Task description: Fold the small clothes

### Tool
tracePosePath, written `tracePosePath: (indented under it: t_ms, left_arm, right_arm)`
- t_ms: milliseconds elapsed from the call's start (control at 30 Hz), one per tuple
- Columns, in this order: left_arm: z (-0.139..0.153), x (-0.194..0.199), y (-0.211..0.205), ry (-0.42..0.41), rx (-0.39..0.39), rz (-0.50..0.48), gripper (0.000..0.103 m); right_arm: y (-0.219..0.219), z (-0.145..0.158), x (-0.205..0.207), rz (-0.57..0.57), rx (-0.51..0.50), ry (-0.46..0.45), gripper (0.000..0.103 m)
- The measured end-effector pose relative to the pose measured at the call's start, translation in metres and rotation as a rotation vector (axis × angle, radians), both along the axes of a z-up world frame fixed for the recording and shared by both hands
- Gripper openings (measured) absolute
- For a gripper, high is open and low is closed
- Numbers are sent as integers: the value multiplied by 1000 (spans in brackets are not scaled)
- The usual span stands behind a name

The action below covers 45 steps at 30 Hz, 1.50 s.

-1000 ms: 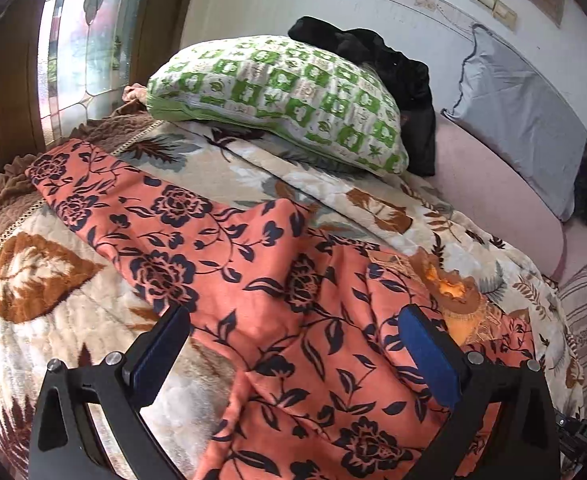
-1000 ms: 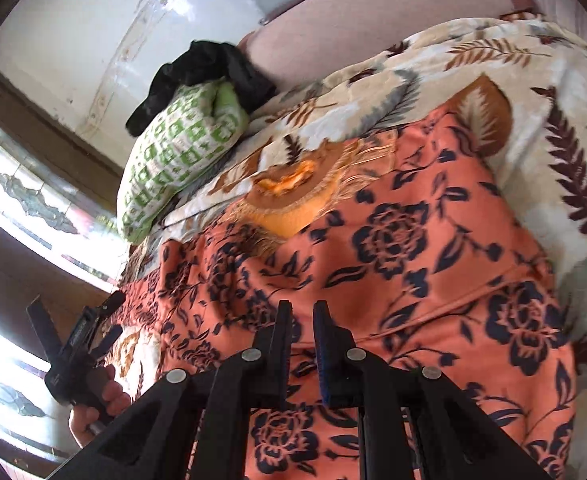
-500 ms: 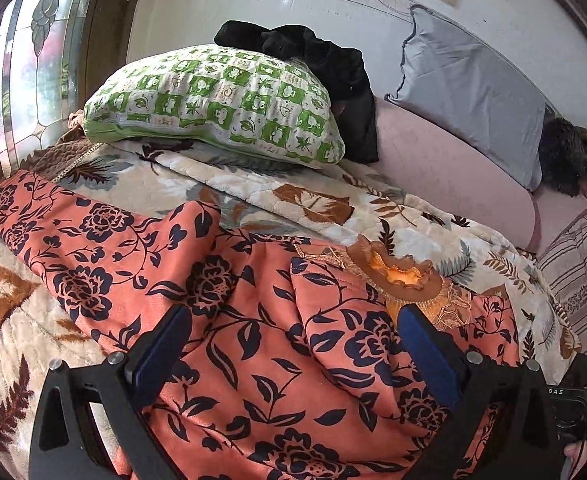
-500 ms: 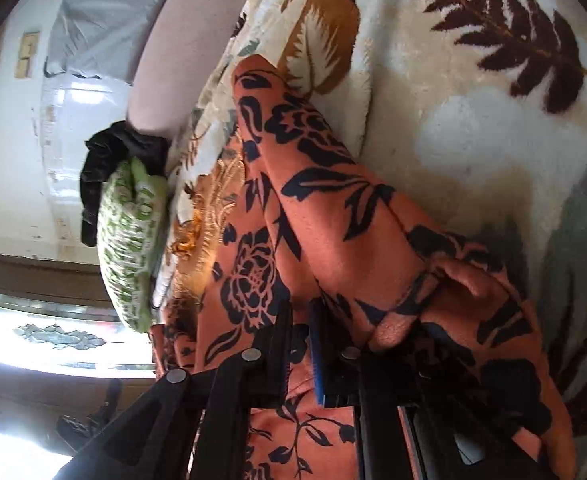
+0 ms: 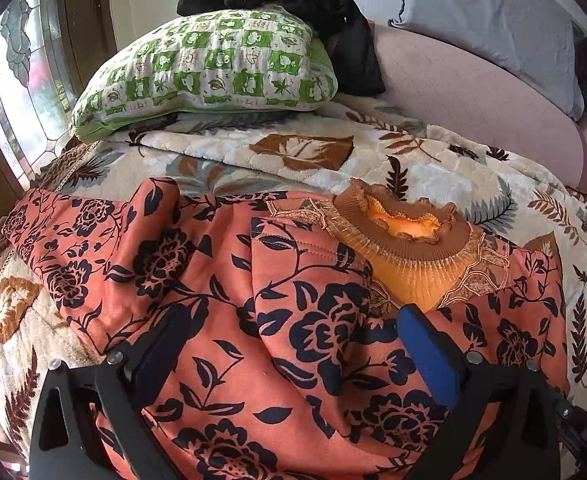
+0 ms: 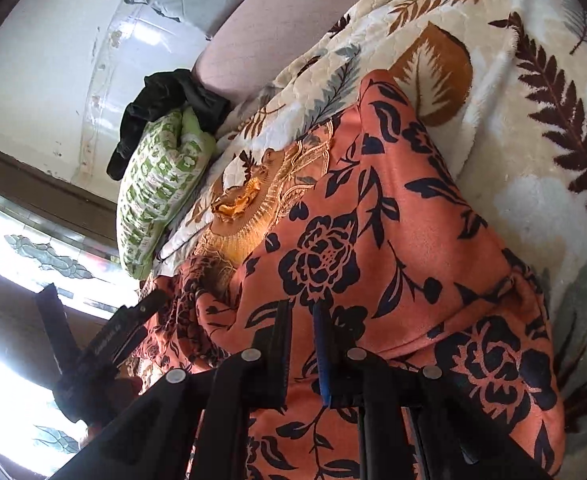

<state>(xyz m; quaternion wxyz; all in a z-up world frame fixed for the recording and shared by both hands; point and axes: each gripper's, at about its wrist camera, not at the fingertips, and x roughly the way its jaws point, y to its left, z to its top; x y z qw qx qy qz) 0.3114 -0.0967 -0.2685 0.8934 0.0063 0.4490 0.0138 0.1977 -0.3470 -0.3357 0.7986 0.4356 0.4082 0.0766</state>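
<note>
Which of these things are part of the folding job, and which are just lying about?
In the job:
- orange floral top
- left gripper, open over the top
- right gripper, shut on the top

Lying about:
- green checked pillow
- black garment
- grey pillow
- leaf-print blanket

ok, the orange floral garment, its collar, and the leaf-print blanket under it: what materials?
Orange garment with dark floral print: soft brushed or suede-like knit by its matte nap and thick rounded folds, likely fleece. Brown-orange ruffled collar: ribbed, pleated knit with shiny gold-thread embroidery beside it. Cream leaf-print blanket: plush pile, fuzzy surface, quilted look.
</note>
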Motion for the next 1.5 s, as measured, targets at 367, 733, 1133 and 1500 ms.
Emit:
tracePosePath:
  t_ms: [367,733,1133,1500]
  left_arm:
    - [-23,-11,53,102,-213,-21,23]
    - [-19,-62,158,126,-381,143,30]
    - [-43,3,127,204,-333,109,10]
    - [2,-51,225,27,-401,224,73]
  right_arm:
    - [36,-1,9,145,-98,-10,14]
    - [47,-7,9,157,-96,13,14]
    - [32,-1,6,121,-94,-33,14]
    - [38,-4,4,149,-93,-31,14]
